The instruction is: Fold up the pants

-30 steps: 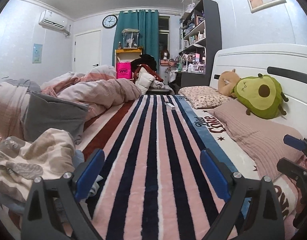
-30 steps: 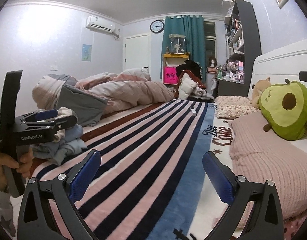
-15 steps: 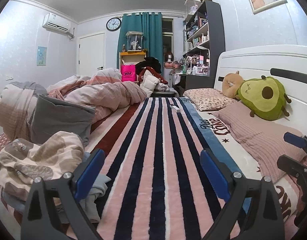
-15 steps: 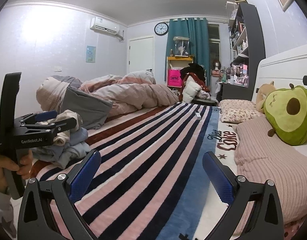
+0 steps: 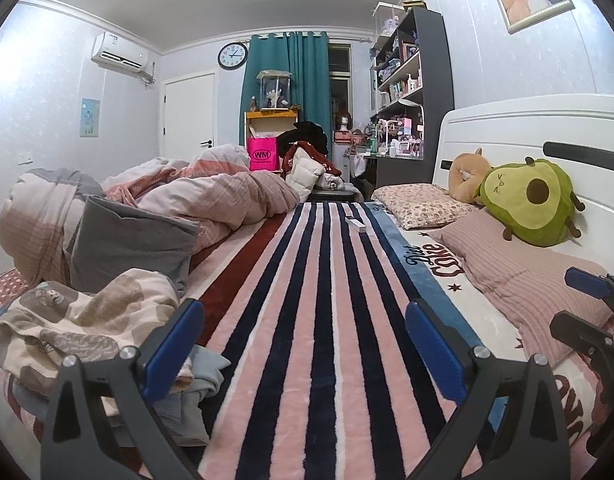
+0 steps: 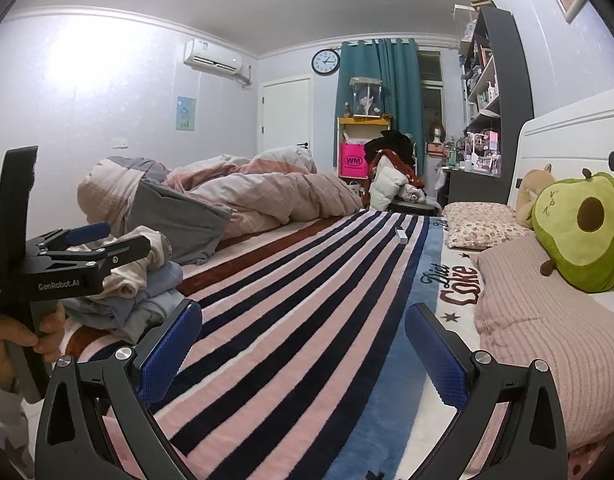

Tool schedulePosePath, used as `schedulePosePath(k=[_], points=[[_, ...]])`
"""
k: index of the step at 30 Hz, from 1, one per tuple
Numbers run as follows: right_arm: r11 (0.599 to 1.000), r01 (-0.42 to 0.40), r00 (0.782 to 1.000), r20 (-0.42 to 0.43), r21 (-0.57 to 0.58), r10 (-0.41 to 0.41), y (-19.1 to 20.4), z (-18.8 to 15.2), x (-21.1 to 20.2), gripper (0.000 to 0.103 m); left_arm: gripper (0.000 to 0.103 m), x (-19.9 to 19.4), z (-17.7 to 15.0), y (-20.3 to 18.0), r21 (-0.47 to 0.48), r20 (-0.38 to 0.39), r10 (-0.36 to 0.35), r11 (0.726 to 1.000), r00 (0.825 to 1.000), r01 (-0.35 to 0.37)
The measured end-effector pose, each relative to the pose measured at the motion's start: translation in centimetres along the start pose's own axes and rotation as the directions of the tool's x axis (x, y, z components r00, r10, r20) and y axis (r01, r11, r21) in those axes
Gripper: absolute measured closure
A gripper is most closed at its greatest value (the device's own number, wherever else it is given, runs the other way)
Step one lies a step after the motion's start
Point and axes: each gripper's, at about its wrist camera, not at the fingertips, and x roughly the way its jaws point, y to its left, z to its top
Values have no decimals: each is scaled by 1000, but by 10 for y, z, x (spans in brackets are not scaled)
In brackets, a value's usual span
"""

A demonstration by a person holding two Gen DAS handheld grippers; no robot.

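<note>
Pants can't be picked out within the crumpled clothes pile (image 5: pixel 87 328) at the bed's (image 5: pixel 307 320) left edge. Left tongs (image 5: pixel 305 344) and right tongs (image 6: pixel 303 340) both gape wide, empty.

Avocado plush (image 5: pixel 531 200) on pink pillow (image 5: pixel 519 276); rumpled duvet (image 5: pixel 211 196) on striped blanket (image 5: pixel 319 300).
</note>
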Motion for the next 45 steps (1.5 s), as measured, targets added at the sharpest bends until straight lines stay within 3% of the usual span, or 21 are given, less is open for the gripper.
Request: schedulePosePath(k=[45], points=[[1000, 8, 1000, 1, 23, -8, 8, 0, 2, 2, 3, -3, 4, -6, 11, -1, 9, 1000, 1000, -9]])
